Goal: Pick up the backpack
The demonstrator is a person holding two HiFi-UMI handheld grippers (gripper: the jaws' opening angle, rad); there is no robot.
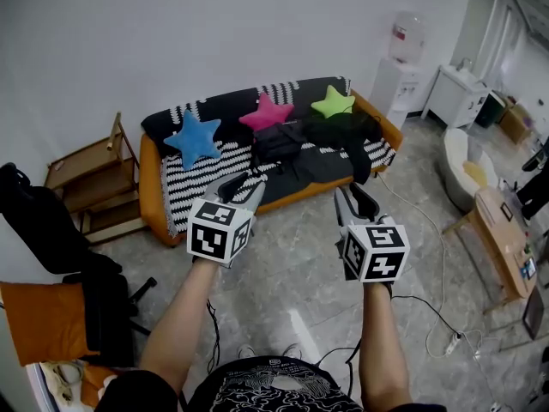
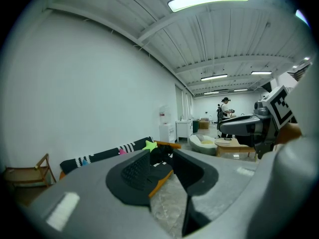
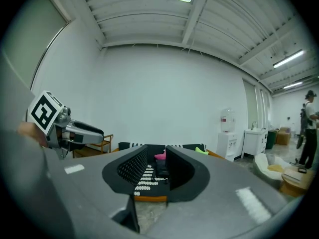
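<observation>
A black backpack [image 1: 278, 142] lies on the seat of an orange sofa [image 1: 152, 197] with a black-and-white striped cover, below a pink star pillow [image 1: 266, 112]. Both grippers hover over the floor in front of the sofa, well short of the backpack. My left gripper [image 1: 246, 185] is open and holds nothing; the backpack [image 2: 160, 156] shows far off through its jaws. My right gripper [image 1: 352, 199] is also open and holds nothing, and the backpack [image 3: 160, 170] shows between its jaws too. Another black bag or garment [image 1: 349, 134] lies at the sofa's right end.
Blue [image 1: 194, 137] and green [image 1: 333, 102] star pillows rest on the sofa back. A wooden shelf [image 1: 93, 178] and black office chair [image 1: 64, 247] stand left. A water dispenser [image 1: 401, 69], white cabinet [image 1: 457, 94], wooden table [image 1: 502, 237] and floor cable with power strip [image 1: 450, 343] are right.
</observation>
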